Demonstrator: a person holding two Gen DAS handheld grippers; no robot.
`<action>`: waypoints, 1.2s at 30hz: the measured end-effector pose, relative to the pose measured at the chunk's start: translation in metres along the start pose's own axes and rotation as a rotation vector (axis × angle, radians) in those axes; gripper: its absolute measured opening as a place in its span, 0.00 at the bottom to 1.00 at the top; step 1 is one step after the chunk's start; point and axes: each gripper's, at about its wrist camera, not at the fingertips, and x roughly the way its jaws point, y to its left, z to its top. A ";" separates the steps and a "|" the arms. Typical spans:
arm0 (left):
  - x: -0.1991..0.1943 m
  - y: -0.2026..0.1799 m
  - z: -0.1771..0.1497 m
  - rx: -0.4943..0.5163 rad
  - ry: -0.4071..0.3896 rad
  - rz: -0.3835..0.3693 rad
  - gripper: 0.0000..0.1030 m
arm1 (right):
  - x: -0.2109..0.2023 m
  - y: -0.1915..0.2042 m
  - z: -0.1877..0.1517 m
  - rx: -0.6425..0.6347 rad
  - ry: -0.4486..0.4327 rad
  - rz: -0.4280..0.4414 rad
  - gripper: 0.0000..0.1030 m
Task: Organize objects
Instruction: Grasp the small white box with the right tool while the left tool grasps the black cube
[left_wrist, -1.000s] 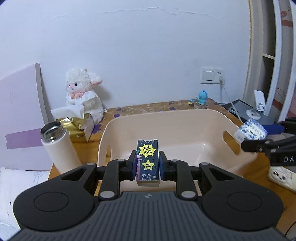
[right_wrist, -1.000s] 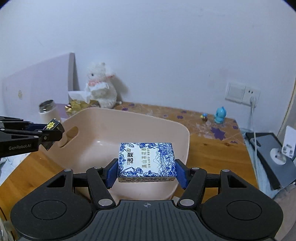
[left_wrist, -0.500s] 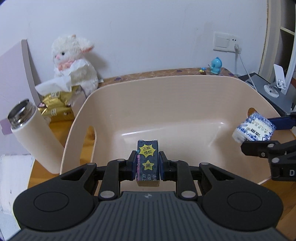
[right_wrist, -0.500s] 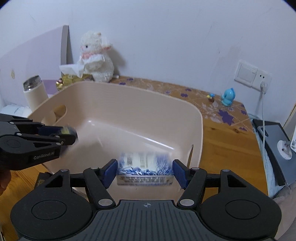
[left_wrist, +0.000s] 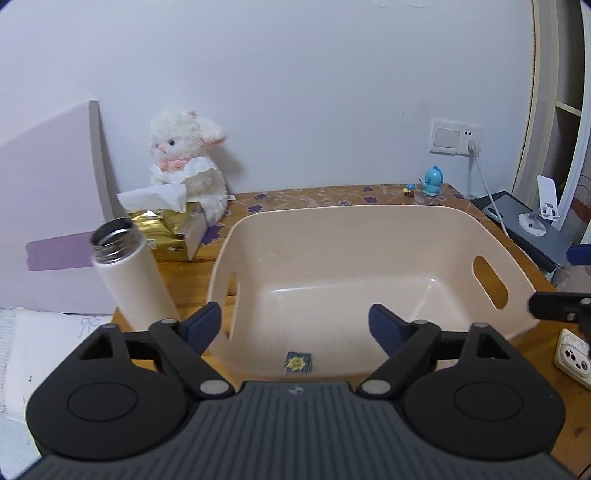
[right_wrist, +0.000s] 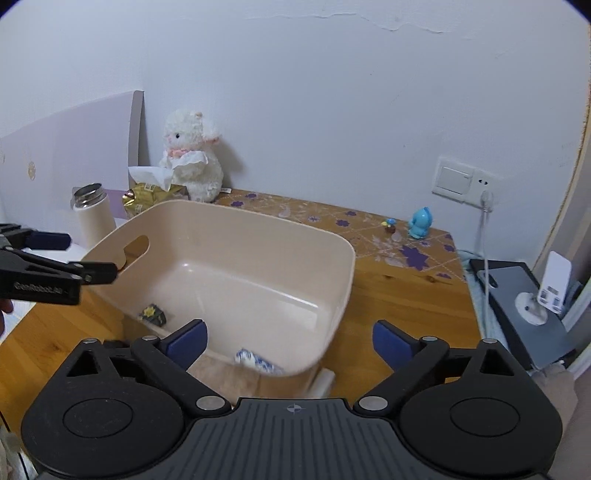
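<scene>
A beige plastic bin stands on the wooden table; it also shows in the right wrist view. A small dark box with a yellow star lies on the bin floor near its front wall, also seen in the right wrist view. A blue-and-white patterned pack lies in the bin at the near wall. My left gripper is open and empty above the bin's front edge. My right gripper is open and empty above the bin's near corner.
A white steel-necked flask stands left of the bin. A gold tissue box and a white plush lamb sit behind it. A blue figurine, a wall socket with cable and a grey device are at the right.
Both grippers opened and let go. The star box and the blue-and-white pack dropped into the bin. Both grippers pulled back and up from the bin.
</scene>
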 end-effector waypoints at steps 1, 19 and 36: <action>-0.006 0.001 -0.002 0.003 -0.001 0.002 0.88 | -0.004 -0.001 -0.003 -0.007 0.005 -0.002 0.97; 0.014 0.021 -0.066 -0.011 0.160 0.056 0.90 | 0.068 -0.036 -0.067 0.037 0.214 -0.055 0.95; 0.044 0.013 -0.076 -0.025 0.211 0.039 0.90 | 0.115 -0.052 -0.079 0.054 0.272 -0.076 0.85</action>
